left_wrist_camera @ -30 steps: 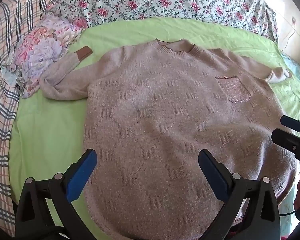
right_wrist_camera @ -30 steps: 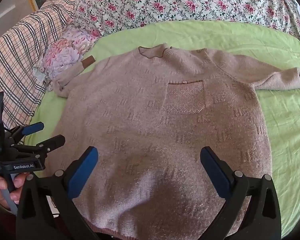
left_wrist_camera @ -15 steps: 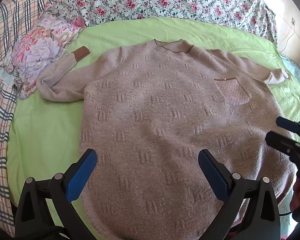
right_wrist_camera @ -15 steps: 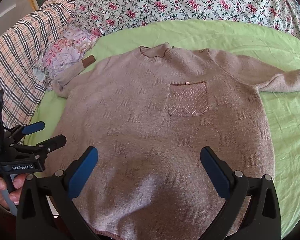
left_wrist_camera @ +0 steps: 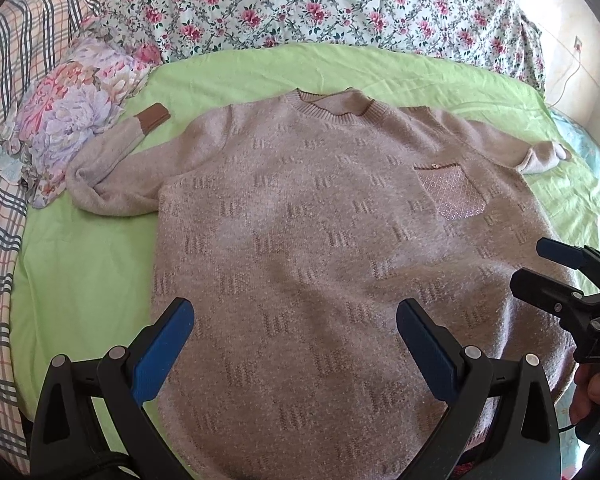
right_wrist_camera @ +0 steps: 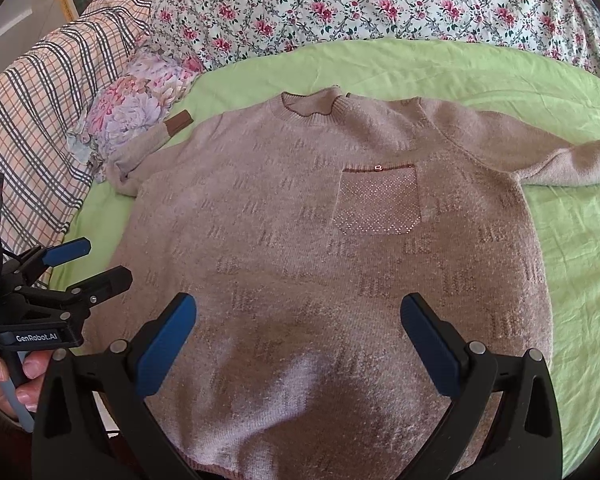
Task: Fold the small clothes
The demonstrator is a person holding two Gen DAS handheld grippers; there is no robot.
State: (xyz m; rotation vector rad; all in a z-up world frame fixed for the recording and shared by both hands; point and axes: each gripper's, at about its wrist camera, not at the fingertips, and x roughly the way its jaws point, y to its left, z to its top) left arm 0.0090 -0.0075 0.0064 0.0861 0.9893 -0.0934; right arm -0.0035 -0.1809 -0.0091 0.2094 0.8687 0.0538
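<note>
Both grippers are hanging over the hem end of the sweater [left_wrist_camera: 320,240], and I am seeing each one spread wide with nothing between its blue pads. From the left wrist camera, the left gripper [left_wrist_camera: 294,344] is hovering above the lower body of the sweater; from the right wrist camera, the right gripper [right_wrist_camera: 298,340] is doing the same a little toward the pocket side. In that right view the left gripper is also showing off the sweater's side edge, carrying the white lettering "GenRobot.AI" on its black body, with a hand [right_wrist_camera: 4,376] gripping its handle. In the left view the right gripper is showing beside the sweater's opposite edge with letters starting "DA", the rest cut off.

The sweater is lying flat and face up on the green sheet [left_wrist_camera: 80,280], neck pointing away from me. Its sparkly chest pocket [right_wrist_camera: 378,200] is carrying a small metal emblem I cannot read. One sleeve is bending back near the collar side, its brown cuff [left_wrist_camera: 153,115] resting just beside a floral pillow [left_wrist_camera: 72,120]. Beyond the collar a rose-print blanket [right_wrist_camera: 380,4] is running across, and a plaid blanket [right_wrist_camera: 40,112] is lying past the pillow.
</note>
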